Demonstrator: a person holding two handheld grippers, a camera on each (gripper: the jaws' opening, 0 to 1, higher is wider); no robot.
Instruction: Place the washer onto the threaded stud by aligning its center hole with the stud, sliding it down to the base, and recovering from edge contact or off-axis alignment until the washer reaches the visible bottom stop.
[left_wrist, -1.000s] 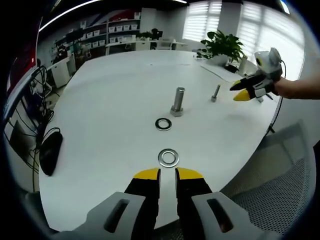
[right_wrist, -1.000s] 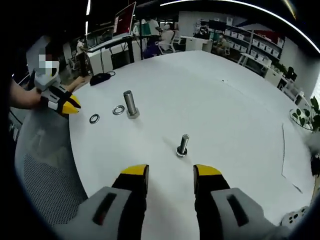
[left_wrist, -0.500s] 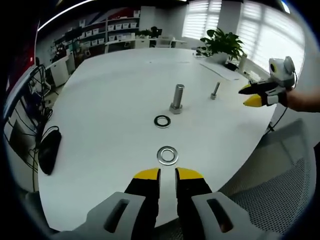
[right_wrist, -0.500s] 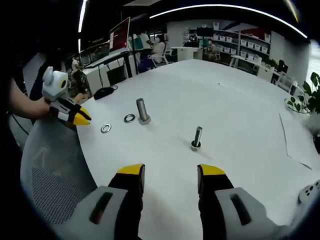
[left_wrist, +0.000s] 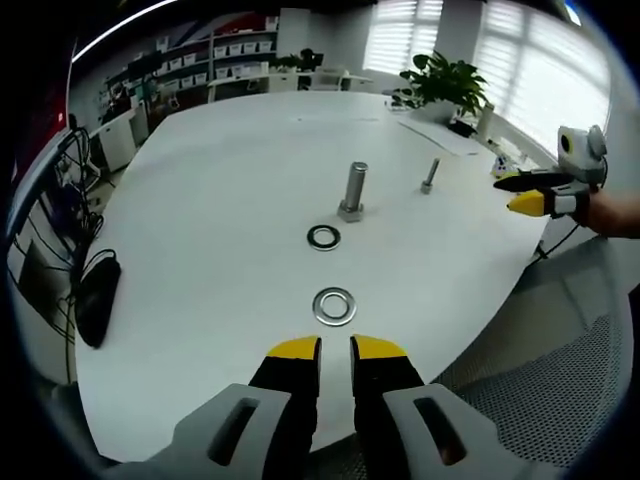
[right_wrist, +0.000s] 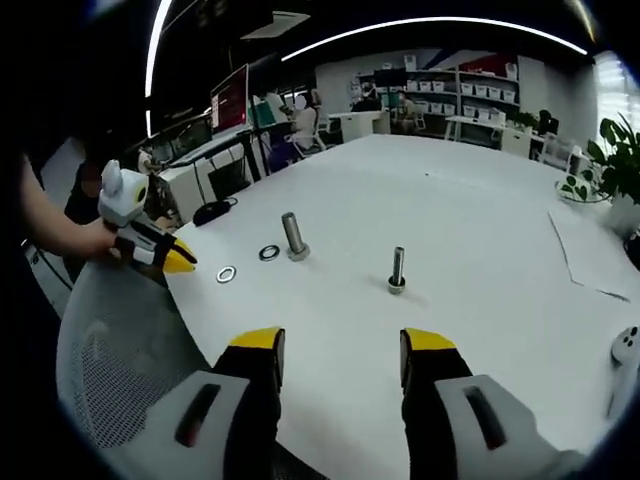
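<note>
2 washers lie flat on the white worktop (left_wrist: 200, 200): the near washer (left_wrist: 335, 306) just ahead of the left tool (left_wrist: 335, 349), the far washer (left_wrist: 323, 237) beside the upright threaded stud (left_wrist: 354, 192). The left tool's jaws are nearly closed and empty; the right tool (right_wrist: 335, 343) hangs wide open, empty, above the worktop edge. A potted plant (left_wrist: 440, 85) stands by the windows.

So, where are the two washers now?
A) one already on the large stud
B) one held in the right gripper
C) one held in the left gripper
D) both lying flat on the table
D: the near washer and the far washer both lie flat on the table, short of the large stud.
</note>
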